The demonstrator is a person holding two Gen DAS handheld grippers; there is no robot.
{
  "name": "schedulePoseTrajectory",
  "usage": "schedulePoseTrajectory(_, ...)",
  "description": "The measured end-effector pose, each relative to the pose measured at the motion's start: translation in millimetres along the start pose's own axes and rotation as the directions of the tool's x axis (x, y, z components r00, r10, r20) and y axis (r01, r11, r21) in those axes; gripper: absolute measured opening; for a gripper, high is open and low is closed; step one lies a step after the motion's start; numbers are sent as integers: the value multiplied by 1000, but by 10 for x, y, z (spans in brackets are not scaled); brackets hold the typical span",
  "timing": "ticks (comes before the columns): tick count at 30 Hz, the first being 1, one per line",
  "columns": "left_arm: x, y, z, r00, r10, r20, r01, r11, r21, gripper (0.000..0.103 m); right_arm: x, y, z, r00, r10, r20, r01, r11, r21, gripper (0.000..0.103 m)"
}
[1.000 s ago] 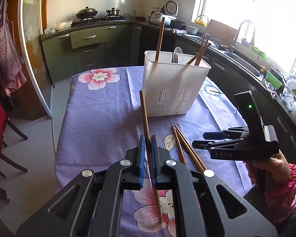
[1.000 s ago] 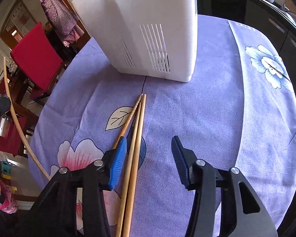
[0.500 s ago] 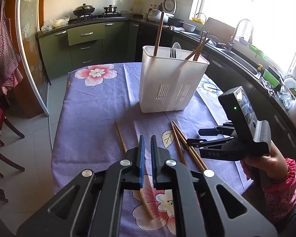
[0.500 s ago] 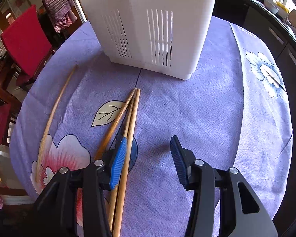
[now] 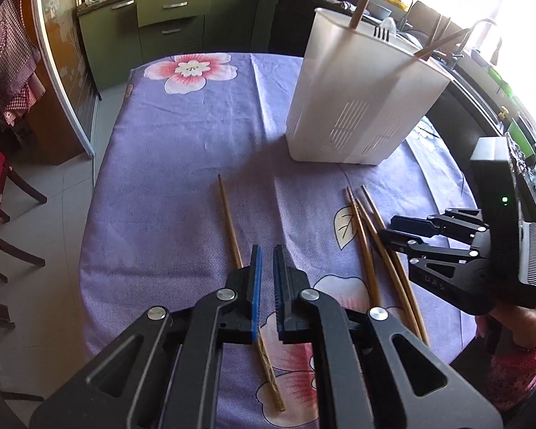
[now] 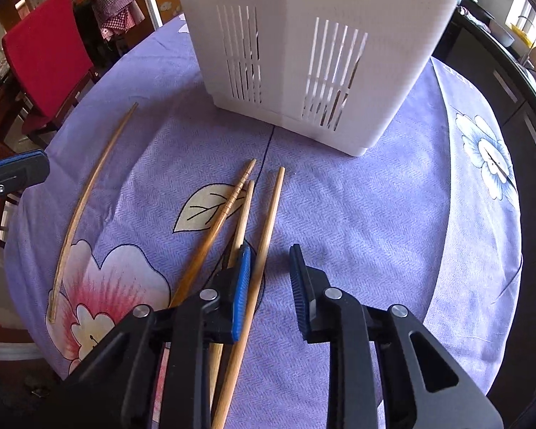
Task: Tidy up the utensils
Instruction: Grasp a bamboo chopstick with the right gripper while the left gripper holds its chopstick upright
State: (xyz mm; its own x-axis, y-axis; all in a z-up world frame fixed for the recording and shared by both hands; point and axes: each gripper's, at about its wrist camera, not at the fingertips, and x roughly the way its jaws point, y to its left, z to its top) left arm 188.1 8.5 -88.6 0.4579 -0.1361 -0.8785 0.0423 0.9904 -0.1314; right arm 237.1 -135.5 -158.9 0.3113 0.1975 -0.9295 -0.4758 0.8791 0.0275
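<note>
A: Where are the utensils?

B: One long wooden chopstick [image 5: 228, 223] lies alone on the purple flowered cloth of the bench [image 5: 182, 178], under the left tongs [image 5: 265, 264], which are together and empty. Three more wooden chopsticks [image 6: 228, 221] lie in a loose bunch at five o'clock from it.

A: And the right tongs [image 6: 269, 279]?

B: Their jaws have just been closing, not yet pinching; one chopstick lies between them. The white slotted plastic utensil holder [image 6: 314, 53] stands at twelve o'clock.
</note>
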Motion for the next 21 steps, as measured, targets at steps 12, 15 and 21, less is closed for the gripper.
schedulePoseTrajectory(12, 456, 72, 164, 985, 72, -156, -73, 997, -2, 20, 22, -41, 20, 998, 64, -10, -64, 998, 7, 10)
schedulePoseTrajectory(15, 558, 85, 191, 979, 103, -177, -105, 995, 2, 20, 32, -47, 26, 998, 62, -9, -62, 998, 3, 10)
schedulePoseTrajectory(21, 656, 64, 226, 972, 150, -180, -150, 989, 13, 20, 6, -99, -22, 998, 62, -1, -62, 998, 3, 10)
